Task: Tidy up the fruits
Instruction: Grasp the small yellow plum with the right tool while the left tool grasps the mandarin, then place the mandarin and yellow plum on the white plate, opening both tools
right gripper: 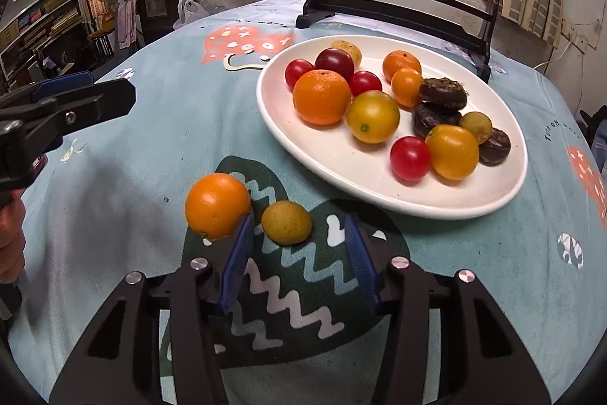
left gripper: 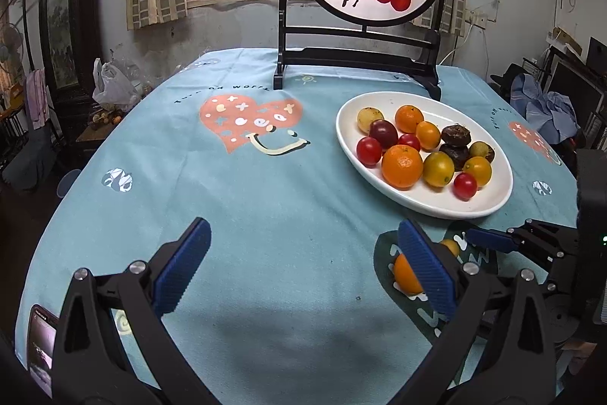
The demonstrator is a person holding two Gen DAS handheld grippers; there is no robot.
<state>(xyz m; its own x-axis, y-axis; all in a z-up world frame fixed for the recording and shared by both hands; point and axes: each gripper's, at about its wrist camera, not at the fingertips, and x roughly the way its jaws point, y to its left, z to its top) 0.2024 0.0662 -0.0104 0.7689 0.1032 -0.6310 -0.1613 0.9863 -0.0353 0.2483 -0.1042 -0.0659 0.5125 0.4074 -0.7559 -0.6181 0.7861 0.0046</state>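
Near the white oval ceramic plate point(right gripper: 379, 177) of mixed fruits on the table point(right gripper: 151, 158) with its light blue printed cloth, we see two loose pieces just off its near rim: a round orange citrus fruit point(right gripper: 216, 205) and a small yellow-green oval fruit point(right gripper: 286, 222). Right gripper point(right gripper: 299, 245) fingers half-narrow, flanking the small fruit, pads not touching it. Left gripper point(left gripper: 299, 272) fingers wide, empty, farther from the plate.
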